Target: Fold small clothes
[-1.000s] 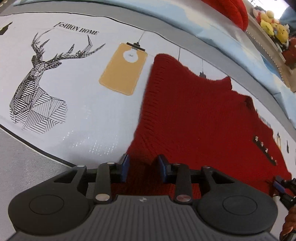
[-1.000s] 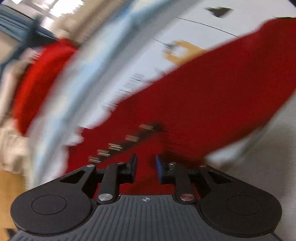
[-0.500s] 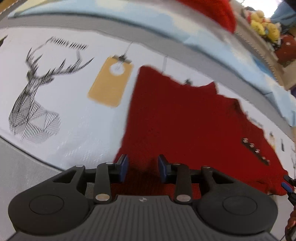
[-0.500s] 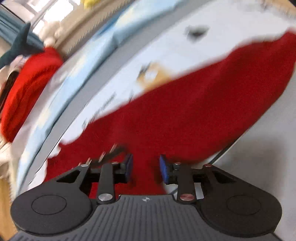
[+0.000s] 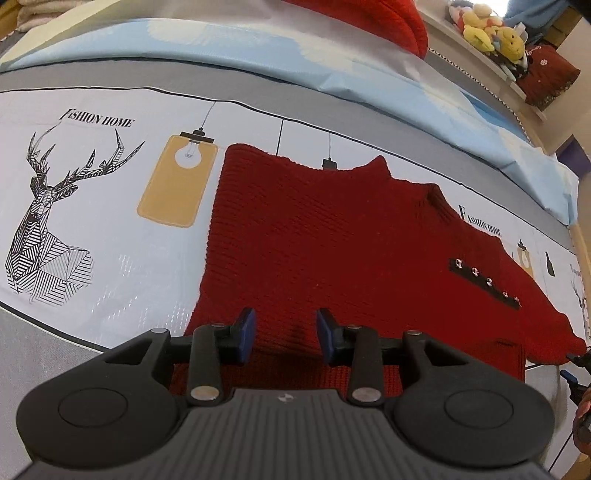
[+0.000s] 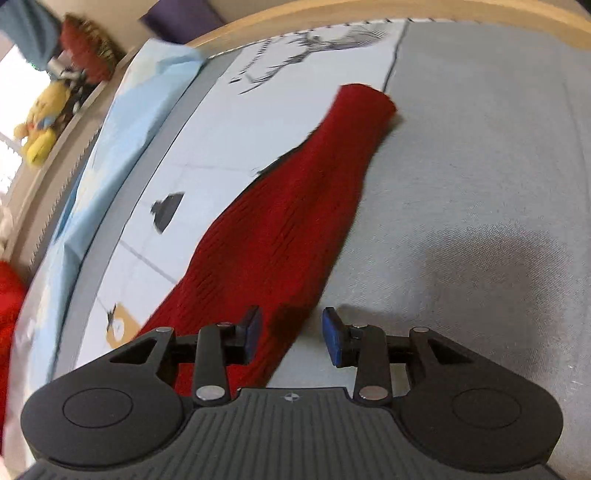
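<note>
A small red knit sweater (image 5: 332,251) lies flat on the printed bed sheet (image 5: 110,229), with a black button strip (image 5: 484,282) near its right side. My left gripper (image 5: 286,332) is open, its blue pads over the sweater's near hem. In the right wrist view a long red sleeve (image 6: 295,221) stretches away across the sheet onto grey fabric. My right gripper (image 6: 291,336) is open, its left pad over the sleeve's near end, the right pad over grey fabric. The right gripper's tip shows at the far right edge of the left wrist view (image 5: 576,365).
A light blue cloth (image 5: 258,51) runs along the back of the bed. Another red knit garment (image 5: 369,18) lies behind it. Plush toys (image 5: 487,26) sit on a shelf at the back right. Grey fabric (image 6: 480,184) covers the bed's right part, with a wooden edge (image 6: 369,11) beyond.
My left gripper has pulled back and up a little, showing more of the sweater. My right gripper has swung right from the sweater's body to the sleeve and opened wider.
</note>
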`<state>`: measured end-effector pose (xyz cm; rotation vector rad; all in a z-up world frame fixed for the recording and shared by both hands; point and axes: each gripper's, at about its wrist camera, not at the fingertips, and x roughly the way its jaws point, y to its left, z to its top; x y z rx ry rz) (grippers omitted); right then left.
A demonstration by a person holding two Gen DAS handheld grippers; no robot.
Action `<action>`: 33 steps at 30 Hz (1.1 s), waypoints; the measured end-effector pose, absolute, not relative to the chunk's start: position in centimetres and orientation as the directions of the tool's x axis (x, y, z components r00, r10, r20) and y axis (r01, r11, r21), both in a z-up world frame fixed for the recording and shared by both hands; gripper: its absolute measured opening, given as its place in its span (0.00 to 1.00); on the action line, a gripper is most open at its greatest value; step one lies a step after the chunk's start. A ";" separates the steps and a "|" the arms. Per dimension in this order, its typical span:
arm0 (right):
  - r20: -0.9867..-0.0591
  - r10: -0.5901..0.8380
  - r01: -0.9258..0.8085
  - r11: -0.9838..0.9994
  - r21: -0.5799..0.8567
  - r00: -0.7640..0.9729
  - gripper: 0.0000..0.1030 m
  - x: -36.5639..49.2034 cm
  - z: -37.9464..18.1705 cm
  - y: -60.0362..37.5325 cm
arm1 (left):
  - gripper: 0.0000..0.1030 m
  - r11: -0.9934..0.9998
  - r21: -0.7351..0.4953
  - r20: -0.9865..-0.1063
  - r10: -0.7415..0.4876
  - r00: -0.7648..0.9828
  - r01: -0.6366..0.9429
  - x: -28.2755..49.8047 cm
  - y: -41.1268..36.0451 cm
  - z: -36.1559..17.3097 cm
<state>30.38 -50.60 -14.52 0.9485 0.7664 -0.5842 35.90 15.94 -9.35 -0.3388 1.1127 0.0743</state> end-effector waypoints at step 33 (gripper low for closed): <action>-0.685 0.523 -0.489 0.829 0.271 0.508 0.31 30.9 -5.7 -9.4 | 0.39 0.910 -0.293 -0.863 -0.121 0.491 -0.292 35.6 19.1 -7.6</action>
